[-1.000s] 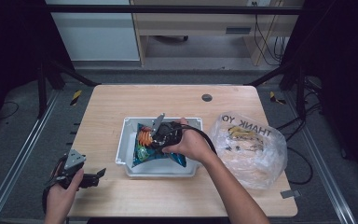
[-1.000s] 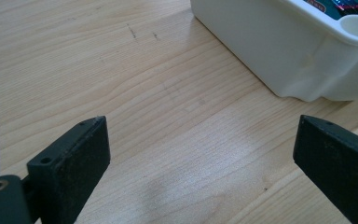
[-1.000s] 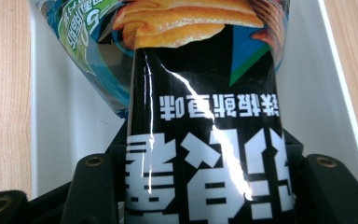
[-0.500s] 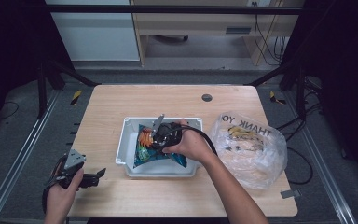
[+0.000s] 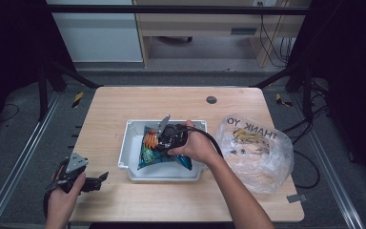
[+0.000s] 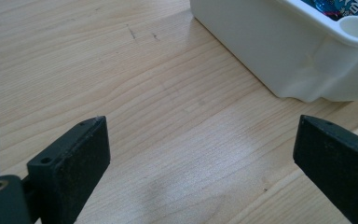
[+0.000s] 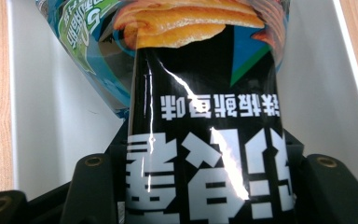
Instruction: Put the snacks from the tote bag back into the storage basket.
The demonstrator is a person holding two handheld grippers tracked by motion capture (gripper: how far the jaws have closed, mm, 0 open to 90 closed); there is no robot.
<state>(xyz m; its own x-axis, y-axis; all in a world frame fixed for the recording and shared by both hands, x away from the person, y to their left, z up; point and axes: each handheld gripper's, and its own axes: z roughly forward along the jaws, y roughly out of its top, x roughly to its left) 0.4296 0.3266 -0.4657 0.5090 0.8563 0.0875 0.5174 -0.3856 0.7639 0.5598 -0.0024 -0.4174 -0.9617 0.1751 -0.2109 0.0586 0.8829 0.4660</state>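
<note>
Two tongs in play. Right tongs (image 5: 164,138) sit over the white bin (image 5: 128,143) at the middle of the surface (image 5: 114,102), gripped by the person's right hand (image 5: 195,145). In the right gripper view, a black tube (image 7: 205,140) with white lettering and a chip picture is clamped between the jaws, pads pressed on both sides; the jaws stand at their narrowest. The tube lies inside the bin, its far end over a blue-green snack bag (image 7: 88,51) resting on the bin floor. From the high view, the bag (image 5: 150,155) takes up most of the bin.

Left tongs (image 5: 95,181) rest near the front left corner of the surface, well apart from the bin, in the left hand (image 5: 64,198). Left gripper view: jaws spread wide, bare wood between them, nothing held or touched. The bin's outer wall (image 6: 270,51) lies ahead, off to the right.

Clear plastic bag (image 5: 257,152) printed with "THANK YOU" lies just right of the bin, some small items inside.
</note>
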